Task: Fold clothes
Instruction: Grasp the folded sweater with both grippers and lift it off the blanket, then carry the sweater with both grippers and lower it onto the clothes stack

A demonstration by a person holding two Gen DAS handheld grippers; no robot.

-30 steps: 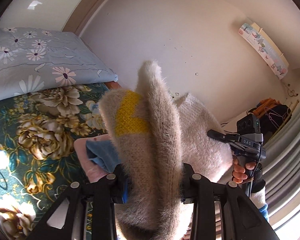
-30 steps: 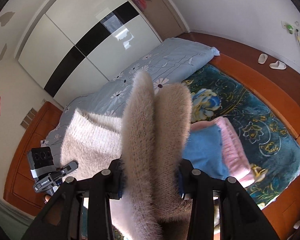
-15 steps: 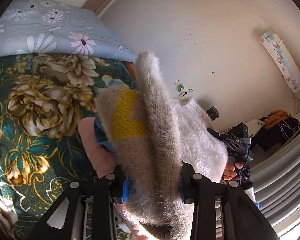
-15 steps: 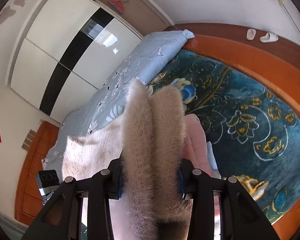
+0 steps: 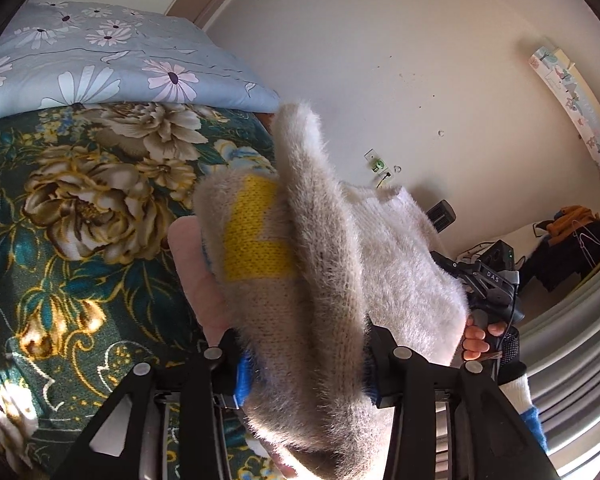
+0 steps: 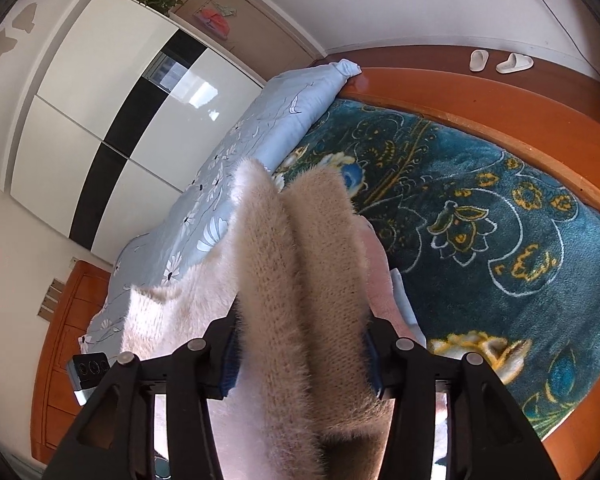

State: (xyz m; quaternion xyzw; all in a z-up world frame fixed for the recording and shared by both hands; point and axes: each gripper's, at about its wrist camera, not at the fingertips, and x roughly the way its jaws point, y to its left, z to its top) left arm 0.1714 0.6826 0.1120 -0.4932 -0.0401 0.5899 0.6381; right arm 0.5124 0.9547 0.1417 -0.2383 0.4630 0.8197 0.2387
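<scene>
Bedspread (image 6: 500, 216) below; only left shows sweater's (image 5: 300, 280) yellow patch (image 5: 252, 236).

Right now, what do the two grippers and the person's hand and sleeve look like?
Both the left gripper and the right gripper have black, angular finger frames with round silver bolts and blue pads. From the left wrist view, the right gripper's body is black with "DAS" printed on it. The hand is bare, and its sleeve is white with blue beneath.

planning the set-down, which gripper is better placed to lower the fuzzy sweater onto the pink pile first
Probably left. Both grip the fuzzy beige sweater, but the left gripper sits directly over the folded pink garment; the right gripper has it off to one side.
</scene>
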